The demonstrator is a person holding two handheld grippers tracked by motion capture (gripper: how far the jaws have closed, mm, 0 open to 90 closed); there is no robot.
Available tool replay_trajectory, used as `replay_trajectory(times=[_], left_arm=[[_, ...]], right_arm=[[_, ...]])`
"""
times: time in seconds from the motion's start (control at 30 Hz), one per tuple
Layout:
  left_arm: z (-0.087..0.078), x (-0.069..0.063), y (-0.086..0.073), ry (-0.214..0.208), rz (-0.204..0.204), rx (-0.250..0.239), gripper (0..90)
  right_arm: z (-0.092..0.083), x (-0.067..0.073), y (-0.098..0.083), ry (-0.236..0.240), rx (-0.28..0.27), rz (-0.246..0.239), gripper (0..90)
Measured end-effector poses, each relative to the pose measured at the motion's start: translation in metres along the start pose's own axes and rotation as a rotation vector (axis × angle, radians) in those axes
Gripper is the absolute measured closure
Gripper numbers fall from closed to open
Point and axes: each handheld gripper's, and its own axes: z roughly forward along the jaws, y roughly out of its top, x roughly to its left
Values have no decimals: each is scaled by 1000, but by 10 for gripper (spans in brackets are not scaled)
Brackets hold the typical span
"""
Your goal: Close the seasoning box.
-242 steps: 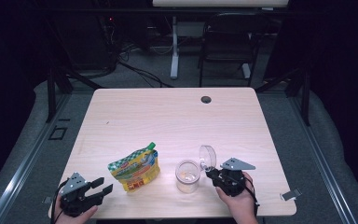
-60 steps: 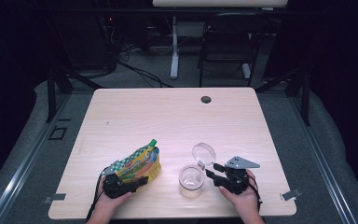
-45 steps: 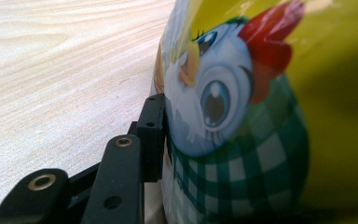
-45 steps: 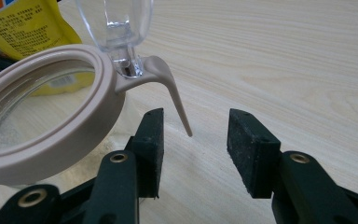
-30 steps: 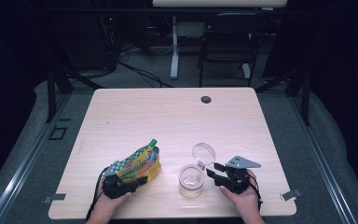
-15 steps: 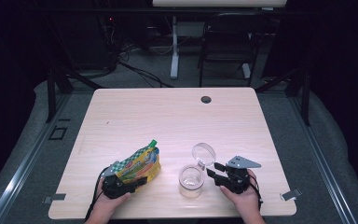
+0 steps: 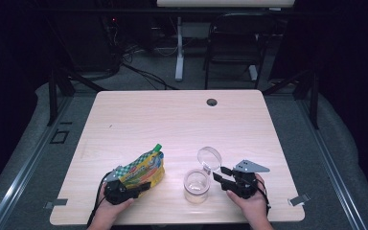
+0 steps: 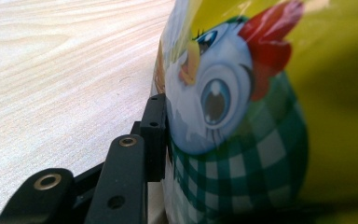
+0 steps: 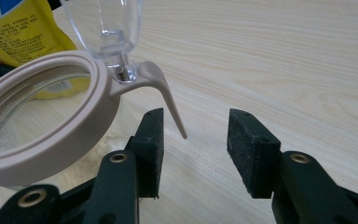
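A pale wood-grain table with rounded corners stands on grey carpet in a dark room; a chair and trailing cables lie beyond its far edge. A round dark grommet sits near the far edge. Toward the near edge, left of centre, lies a glossy yellow pouch with a green cap, printed with a cartoon chicken and green checks. The left gripper clamps the pouch's near end, one pad pressed flat on the foil. Just right stands a clear round jar, its beige-rimmed hinged lid upright. The right gripper stands open, its jaws either side of the lid's thin beige tab, not touching.
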Motion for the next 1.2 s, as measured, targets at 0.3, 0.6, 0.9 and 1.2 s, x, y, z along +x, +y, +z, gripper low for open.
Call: replay_trajectory(times=[0.3,0.6,0.9,1.2], left_arm=[[-2,-2,1,-3,2,-7,654],[-1,2,-3,-10,-36,-14,648],[1,2,-4,-36,-50,-62,559],[3,0,-4,-14,-48,-75,558]], right_arm=[[-2,0,0,3,-10,1,563],[-2,-1,0,2,-9,4,561],[-1,-1,-1,0,-10,11,560],[0,0,-2,0,-2,9,559]])
